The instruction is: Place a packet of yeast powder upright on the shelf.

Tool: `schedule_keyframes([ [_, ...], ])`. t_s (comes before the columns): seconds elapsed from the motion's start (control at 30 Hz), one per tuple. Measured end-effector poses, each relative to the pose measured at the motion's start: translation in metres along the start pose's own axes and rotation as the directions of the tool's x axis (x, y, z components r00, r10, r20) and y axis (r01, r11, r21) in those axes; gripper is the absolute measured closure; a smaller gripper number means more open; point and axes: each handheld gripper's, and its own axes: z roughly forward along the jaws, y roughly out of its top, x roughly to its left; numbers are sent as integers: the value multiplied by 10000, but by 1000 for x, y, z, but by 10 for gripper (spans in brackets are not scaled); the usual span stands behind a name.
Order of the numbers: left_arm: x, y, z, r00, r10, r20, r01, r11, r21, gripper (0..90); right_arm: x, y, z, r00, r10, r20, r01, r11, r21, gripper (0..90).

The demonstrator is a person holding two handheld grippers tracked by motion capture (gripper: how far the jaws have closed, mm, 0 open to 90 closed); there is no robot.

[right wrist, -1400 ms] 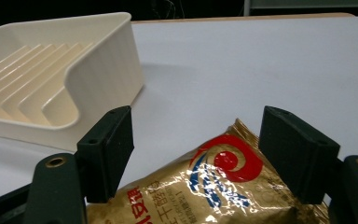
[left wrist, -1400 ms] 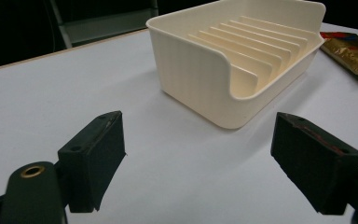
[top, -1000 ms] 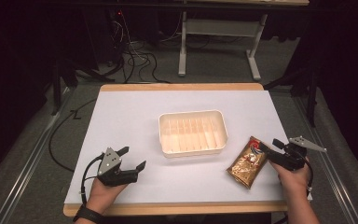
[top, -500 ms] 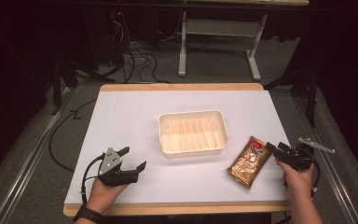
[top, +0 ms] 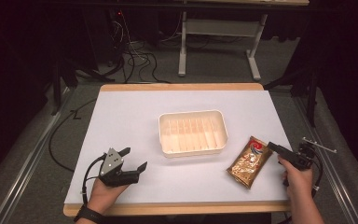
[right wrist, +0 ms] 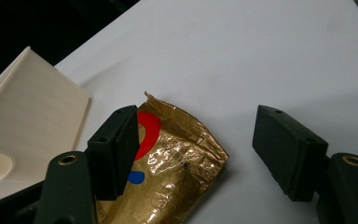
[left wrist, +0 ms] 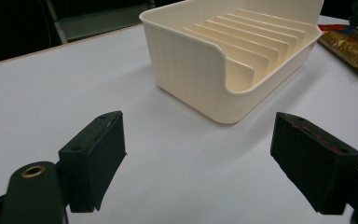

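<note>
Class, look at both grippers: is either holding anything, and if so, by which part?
Nothing is held. The left gripper is open over bare table; the right gripper is open above the gold packet, not gripping it.

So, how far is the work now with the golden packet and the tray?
Nothing looks done yet: the cream tray holds nothing, and the gold packet lies flat on the table to its right. In hand: the right gripper is open, its jaws over the packet's corner, not closed on it. The left gripper is open, idle, facing the tray. Grasping and moving the packet remain, probably.

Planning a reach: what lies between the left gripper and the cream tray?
Nothing: the left gripper view shows bare white table between the open left gripper and the cream tray.
</note>
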Motion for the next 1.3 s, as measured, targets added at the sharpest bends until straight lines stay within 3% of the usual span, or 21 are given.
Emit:
schedule_keyframes([
  [0.1,0,0,0,10000,0,2,0,10000,-4,182,-2,-1,1,9988,417,-266,-413,9990,151,356],
  [0.37,-1,0,1,10000,43,30,-43,10000,21,182,-2,-2,5,9975,526,-470,-507,9979,394,373],
  [0.67,-2,0,2,9999,91,67,-92,9999,91,182,-5,-3,7,9860,1214,-1141,-1139,9910,703,399],
  [1.03,-2,0,2,9999,101,74,-102,9999,99,182,-3,-4,10,9857,1159,-1221,-1025,9885,1108,531],
  [1.3,-2,0,1,9999,120,75,-120,9999,88,182,0,-4,10,9902,901,-1065,-776,9902,1162,713],
])
